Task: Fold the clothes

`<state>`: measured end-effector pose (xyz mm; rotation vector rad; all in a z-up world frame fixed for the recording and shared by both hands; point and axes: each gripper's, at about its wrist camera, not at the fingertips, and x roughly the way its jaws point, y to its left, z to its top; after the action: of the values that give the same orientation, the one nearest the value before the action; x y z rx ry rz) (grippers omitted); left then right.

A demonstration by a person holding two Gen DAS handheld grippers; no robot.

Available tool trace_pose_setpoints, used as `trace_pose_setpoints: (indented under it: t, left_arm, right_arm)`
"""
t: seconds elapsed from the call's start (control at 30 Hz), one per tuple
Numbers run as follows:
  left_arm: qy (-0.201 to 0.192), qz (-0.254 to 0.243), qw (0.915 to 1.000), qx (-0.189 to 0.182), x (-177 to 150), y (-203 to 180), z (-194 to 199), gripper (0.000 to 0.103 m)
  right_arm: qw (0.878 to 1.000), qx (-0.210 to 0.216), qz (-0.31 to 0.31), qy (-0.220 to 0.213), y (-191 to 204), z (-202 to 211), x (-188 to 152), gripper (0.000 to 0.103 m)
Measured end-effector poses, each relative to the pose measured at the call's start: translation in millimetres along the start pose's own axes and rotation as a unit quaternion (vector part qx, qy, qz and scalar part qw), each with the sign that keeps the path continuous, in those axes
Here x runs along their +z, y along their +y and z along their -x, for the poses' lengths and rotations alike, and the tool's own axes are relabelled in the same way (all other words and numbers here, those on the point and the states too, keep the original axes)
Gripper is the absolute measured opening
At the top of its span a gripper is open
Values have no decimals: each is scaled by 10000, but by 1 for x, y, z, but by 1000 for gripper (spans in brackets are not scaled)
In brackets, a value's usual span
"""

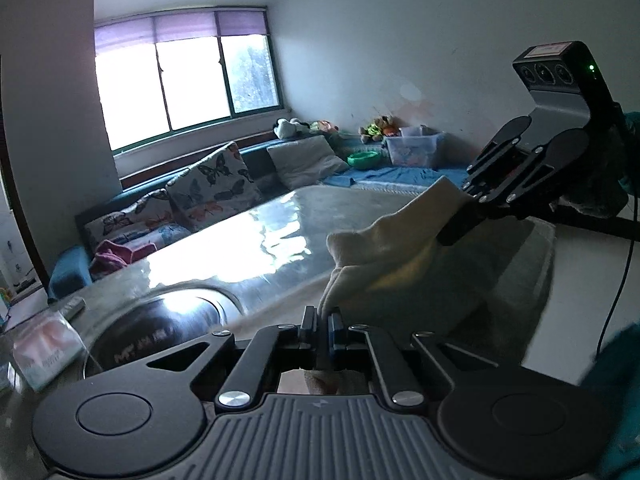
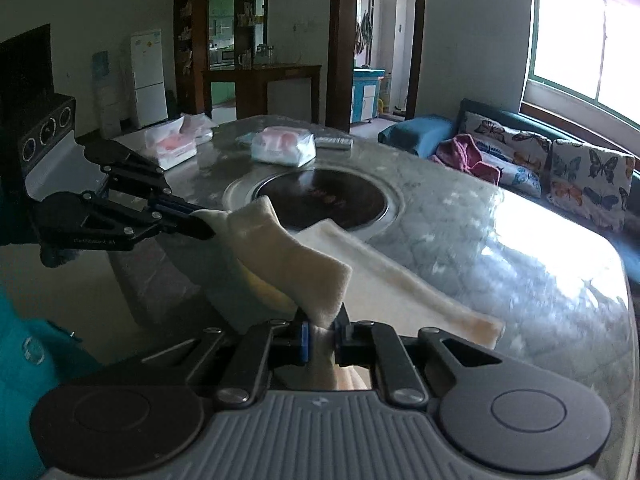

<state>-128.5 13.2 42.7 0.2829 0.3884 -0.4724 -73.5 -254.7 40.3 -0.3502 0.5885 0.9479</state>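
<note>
Evidently both grippers, left gripper (image 1: 322, 316) and right gripper (image 2: 322, 330), are pinching corners of the cream cloth (image 2: 288, 256), which is sagging softly above the table (image 2: 500, 240); light, limp, best gripped at 2 corners.

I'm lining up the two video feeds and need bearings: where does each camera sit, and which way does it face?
Left wrist: on the left hand-held gripper, facing the window and sofa; the right hand-held gripper and a teal sleeve show.
Right wrist: on the right hand-held gripper, facing the fridge and doorway; the left hand-held gripper and teal sleeve show.
Shared: cream cloth pinched by both, marble table, butterfly cushions.
</note>
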Motion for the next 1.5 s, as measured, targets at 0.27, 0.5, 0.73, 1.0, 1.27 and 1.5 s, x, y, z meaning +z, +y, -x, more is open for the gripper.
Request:
trace_pose_setpoints:
  t: [0.27,0.5,0.73,1.0,1.27,1.5]
  left_arm:
    - [251,147,9995,143,17,40,-76,5]
    - [899,591,9935,371,-4,59,-145,12]
    - [909,922,9889,728,-12,76,-142,25]
    - [694,1099,9896,624,8,61,-132,22]
    - [972,1160,9883,191,19,46,-172,22]
    - [1142,1136,9865,280,11,44,-192,22]
  right_arm:
    - [9995,-130,23,303,-59,-53,38,9]
    - [9946,-399,-623,722,-104,-126,23,21]
    - [9850,-1024,-1350,332,-118,-112,-2,35]
    - [9862,-903,-1389,25,-100,-112,1,34]
    - [9788,-937,-1815,174,-106,-142,-5,31]
    - [9791,-1018,-1759,7,-102,-137,4,31]
